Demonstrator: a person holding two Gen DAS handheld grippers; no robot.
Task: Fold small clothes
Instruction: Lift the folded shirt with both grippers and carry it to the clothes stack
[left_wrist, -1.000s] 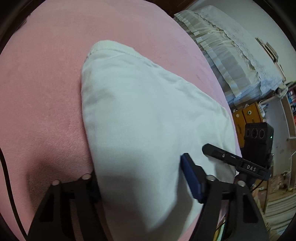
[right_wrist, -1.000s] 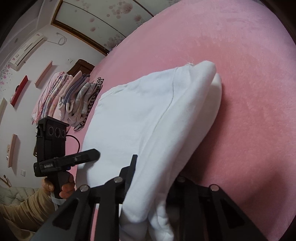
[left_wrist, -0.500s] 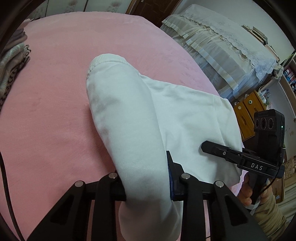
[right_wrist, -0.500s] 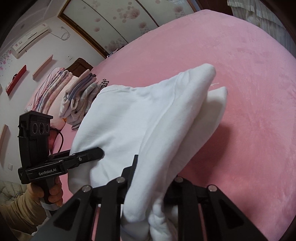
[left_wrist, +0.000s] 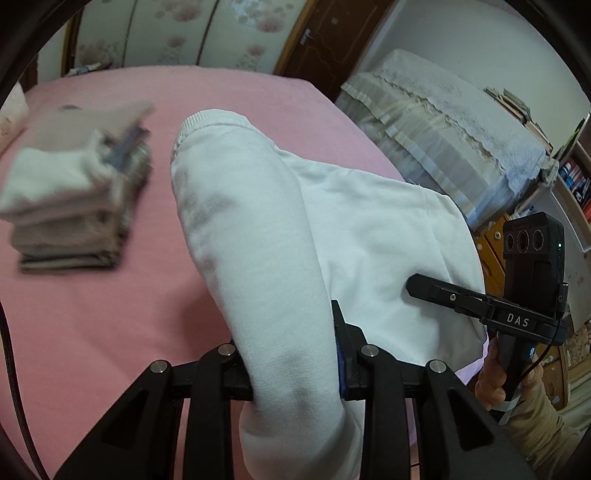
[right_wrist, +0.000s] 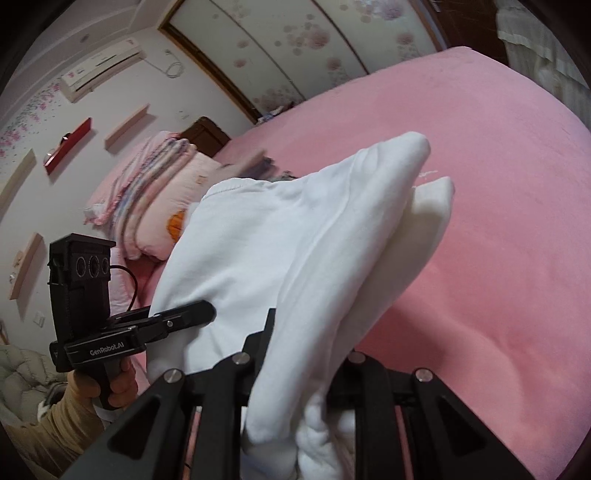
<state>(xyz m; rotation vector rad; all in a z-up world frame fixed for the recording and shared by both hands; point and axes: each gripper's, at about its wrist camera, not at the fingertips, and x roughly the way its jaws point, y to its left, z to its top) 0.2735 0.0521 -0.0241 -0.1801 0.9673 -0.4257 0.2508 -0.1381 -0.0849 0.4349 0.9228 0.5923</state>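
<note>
A white garment (left_wrist: 280, 236) is held up over the pink bed (left_wrist: 92, 325) by both grippers. My left gripper (left_wrist: 291, 354) is shut on one bunched edge of it. My right gripper (right_wrist: 306, 373) is shut on the other bunched edge of the white garment (right_wrist: 295, 251). The cloth hangs between them, and its far end droops toward the bed. The right gripper also shows at the right of the left wrist view (left_wrist: 458, 295), the left gripper at the left of the right wrist view (right_wrist: 177, 317). The pads are hidden by cloth.
A stack of folded clothes (left_wrist: 77, 199) lies on the bed at the left. Pink pillows and folded blankets (right_wrist: 155, 195) lie at the bed's head. A covered piece of furniture (left_wrist: 443, 140) and a bookshelf (left_wrist: 576, 181) stand beyond the bed's right edge.
Both grippers have lifted the white garment off the bed and tilted up. The left gripper went from open around the edge to shut on it. The folded stack came into view.
</note>
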